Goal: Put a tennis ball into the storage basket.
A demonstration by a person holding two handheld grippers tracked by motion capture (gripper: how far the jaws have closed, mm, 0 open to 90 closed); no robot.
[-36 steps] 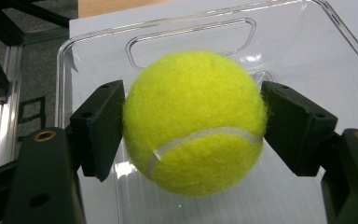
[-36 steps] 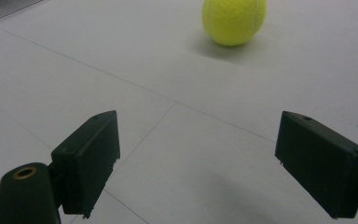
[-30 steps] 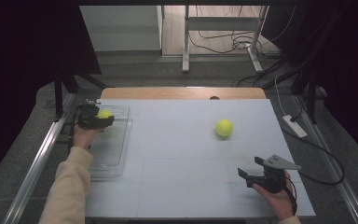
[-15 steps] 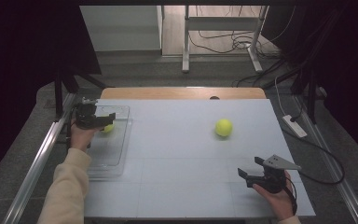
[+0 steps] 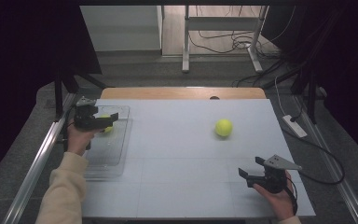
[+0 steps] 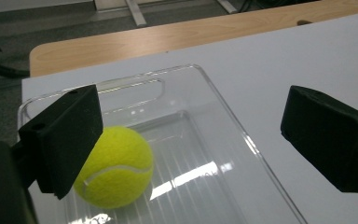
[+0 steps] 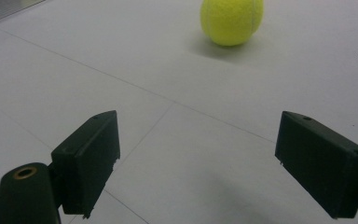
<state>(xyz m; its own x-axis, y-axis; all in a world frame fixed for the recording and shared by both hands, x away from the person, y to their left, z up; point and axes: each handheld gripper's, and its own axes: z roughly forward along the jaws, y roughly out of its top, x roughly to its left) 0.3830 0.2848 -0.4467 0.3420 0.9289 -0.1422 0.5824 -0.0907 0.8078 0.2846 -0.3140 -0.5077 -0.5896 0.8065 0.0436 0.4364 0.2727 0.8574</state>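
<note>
My left tool (image 5: 103,119) hangs over the far end of the clear tray (image 5: 121,149), its jaws having just been opening and now spread wide; nothing is pinched between them. The tennis ball in the tray (image 6: 114,167) sits on the ribbed floor near the tray's far end, beside the handle cut-out, and in the left gripper view one pad covers part of it without pressing on it.

I read the step as clearing away from a placed ball. To do it well I would lift straight up from the tray first, keeping the jaws spread so neither pad brushes the ball and sets it rolling along the ribs, and only then swing out over the tray's wall.

The second tennis ball (image 5: 223,127) lies on the white bench (image 5: 182,177), well apart from the tray on its right. My right tool (image 5: 251,176) rests low on the bench, nearer me than that ball, jaws spread and empty, pointed roughly toward it in the right gripper view (image 7: 231,21).
</note>
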